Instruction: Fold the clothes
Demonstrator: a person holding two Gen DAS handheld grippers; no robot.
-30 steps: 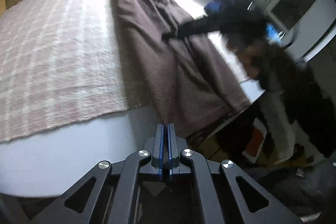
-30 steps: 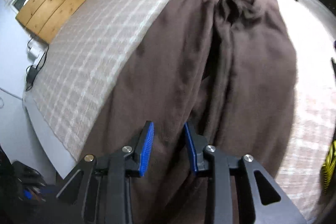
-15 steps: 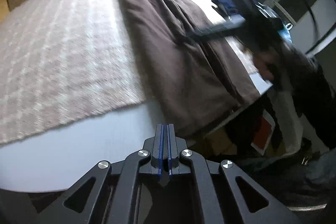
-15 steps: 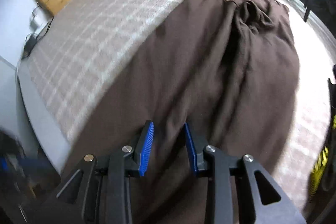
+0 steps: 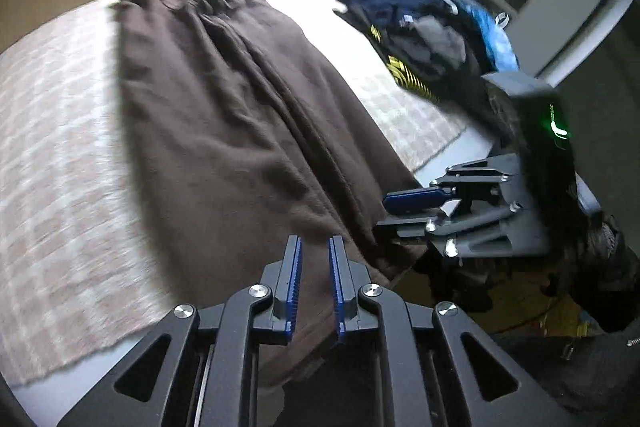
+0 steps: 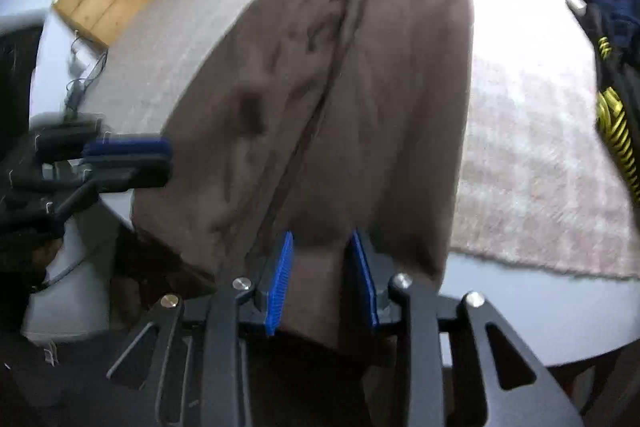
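Brown fleece garment (image 5: 224, 131), long and creased like a pair of trousers, lies on a pale checked woven cover (image 5: 52, 163) over a white table (image 6: 500, 311). Its long axis runs from the top centre of both wrist views down to the bottom centre, where its near end hangs over the table edge.

That near end lies directly ahead of both grippers. In the left wrist view the left gripper (image 5: 314, 287) hovers over the hem, jaws opening, with cloth seen through the gap but not pinched. In the right wrist view the right gripper (image 6: 322, 279) has its blue pads apart with hanging cloth between them; whether they press on it I cannot tell. Both look about equally near.

A heap of dark blue and black clothes (image 5: 432, 27) sits at the upper right of the left view.
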